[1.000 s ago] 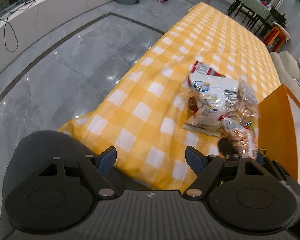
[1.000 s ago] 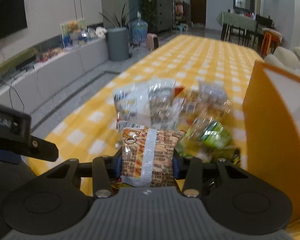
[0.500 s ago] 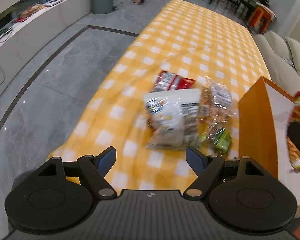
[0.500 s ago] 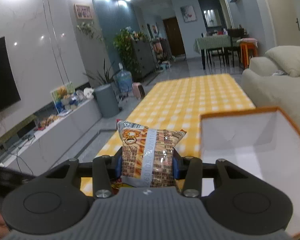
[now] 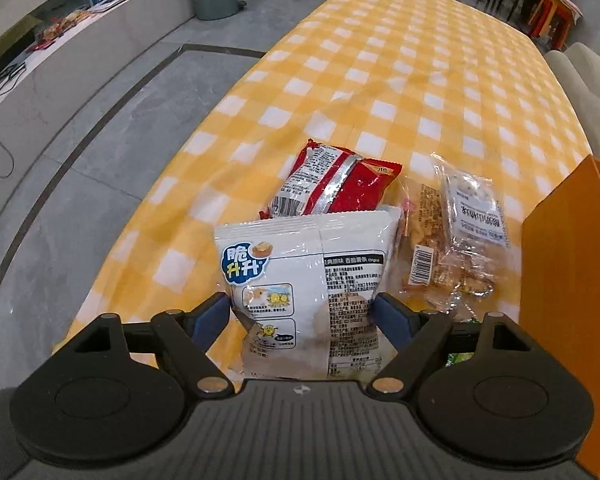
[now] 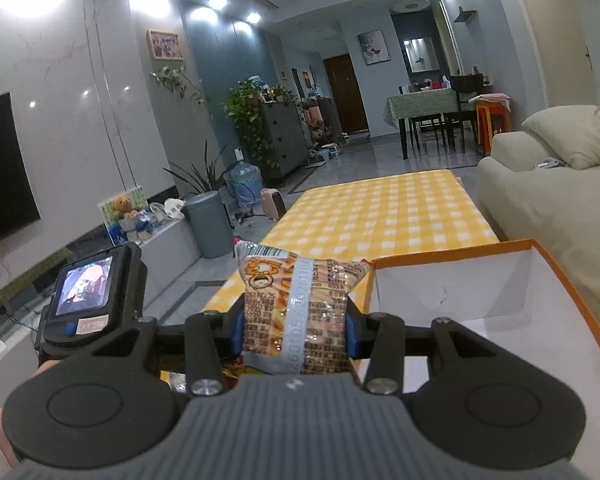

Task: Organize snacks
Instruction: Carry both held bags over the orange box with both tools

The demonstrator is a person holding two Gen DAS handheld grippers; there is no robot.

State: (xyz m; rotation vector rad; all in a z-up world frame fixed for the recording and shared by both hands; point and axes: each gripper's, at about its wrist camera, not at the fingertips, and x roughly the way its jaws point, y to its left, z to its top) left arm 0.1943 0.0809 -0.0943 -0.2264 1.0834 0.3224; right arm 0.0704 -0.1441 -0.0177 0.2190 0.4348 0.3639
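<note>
In the left wrist view my left gripper [image 5: 302, 314] is open, its fingers on either side of a white snack bag [image 5: 308, 264] lying on the yellow checked tablecloth [image 5: 380, 80]. A red snack bag [image 5: 336, 178] lies behind it and clear packets of biscuits [image 5: 456, 236] lie to the right. In the right wrist view my right gripper [image 6: 294, 330] is shut on an orange snack packet [image 6: 296, 308], held up beside the near left corner of the orange box [image 6: 520, 320] with its white inside.
The orange box wall [image 5: 560, 280] stands at the right of the snack pile. The table's left edge drops to grey floor [image 5: 80, 160]. A sofa [image 6: 548, 208] runs along the right. The left gripper's camera unit [image 6: 88, 300] shows left of my right gripper.
My left gripper has come down and forward so the white bag now sits between its open fingers. My right gripper still holds the orange packet and has drifted slightly beside the box.
</note>
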